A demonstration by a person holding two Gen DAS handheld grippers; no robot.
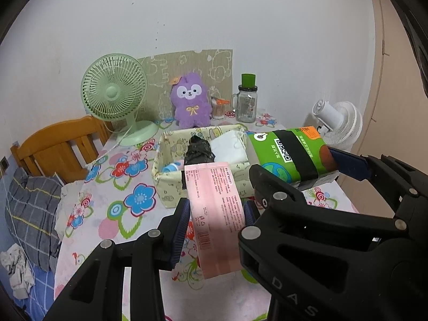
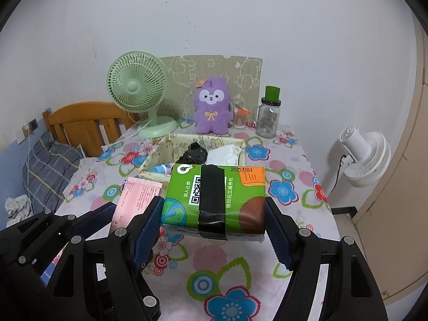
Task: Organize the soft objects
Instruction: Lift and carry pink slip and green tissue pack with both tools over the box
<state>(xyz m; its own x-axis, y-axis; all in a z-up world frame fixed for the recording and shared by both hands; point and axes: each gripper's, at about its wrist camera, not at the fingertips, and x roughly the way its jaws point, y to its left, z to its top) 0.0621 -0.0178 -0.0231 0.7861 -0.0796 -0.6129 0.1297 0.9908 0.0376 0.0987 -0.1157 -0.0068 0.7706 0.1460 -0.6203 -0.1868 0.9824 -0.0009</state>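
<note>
My left gripper (image 1: 217,214) is clamped on a flat pink packet (image 1: 218,214), its blue pads pressing both long edges, and the packet hangs clear of the flowered tablecloth (image 1: 128,208). My right gripper (image 2: 214,214) is clenched across a green tissue pack (image 2: 214,200) bound with a black tape band, pads on its two short sides, also held off the cloth.

I take the fabric basket (image 1: 167,184) as my landmark. Both loads sit on the near side of it: the pink packet just before its front wall, the green pack near its right front corner. Inside the basket lie a black bundle (image 1: 199,148), a white folded cloth (image 1: 228,148) and something blue and pink at the left end. Behind the basket stand a purple plush toy (image 1: 190,101), a green fan (image 1: 115,91) and a glass jar (image 1: 246,104).

I judge this the carry step: both packs lifted, neither stowed. Next I must bring each over the basket rim, find free room beside the contents, lower, then release.
</note>
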